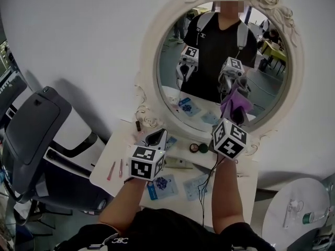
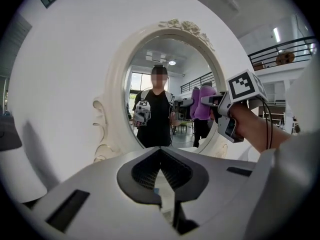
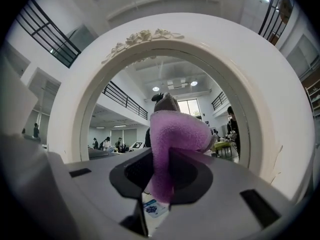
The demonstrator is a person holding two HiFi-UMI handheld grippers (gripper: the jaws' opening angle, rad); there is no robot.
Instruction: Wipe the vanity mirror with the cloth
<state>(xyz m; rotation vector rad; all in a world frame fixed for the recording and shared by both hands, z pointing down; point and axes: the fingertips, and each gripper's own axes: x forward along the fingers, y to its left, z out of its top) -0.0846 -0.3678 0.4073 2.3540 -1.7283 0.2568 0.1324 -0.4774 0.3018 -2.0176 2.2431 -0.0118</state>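
Observation:
An oval vanity mirror (image 1: pixel 172 72) in an ornate white frame (image 1: pixel 151 51) stands at the back of a small white table (image 1: pixel 104 178). My right gripper (image 1: pixel 233 115) is shut on a purple cloth (image 1: pixel 234 105), held up at the lower right part of the glass. The right gripper view shows the cloth (image 3: pixel 172 144) bulging out between the jaws, right in front of the mirror (image 3: pixel 125 114). My left gripper (image 1: pixel 157 138) hovers low over the table, shut and holding nothing (image 2: pixel 161 151). It faces the mirror (image 2: pixel 150 84) and sees the right gripper (image 2: pixel 212 102) with the cloth (image 2: pixel 200 103).
Small things lie on the table: blue sachets (image 1: pixel 160 184), a green round compact (image 1: pixel 203 147), a white flat bar (image 1: pixel 178 163), pink sticks (image 1: pixel 111 170). A black chair (image 1: pixel 31 129) stands to the left. A round white side table (image 1: pixel 298 213) is at the lower right.

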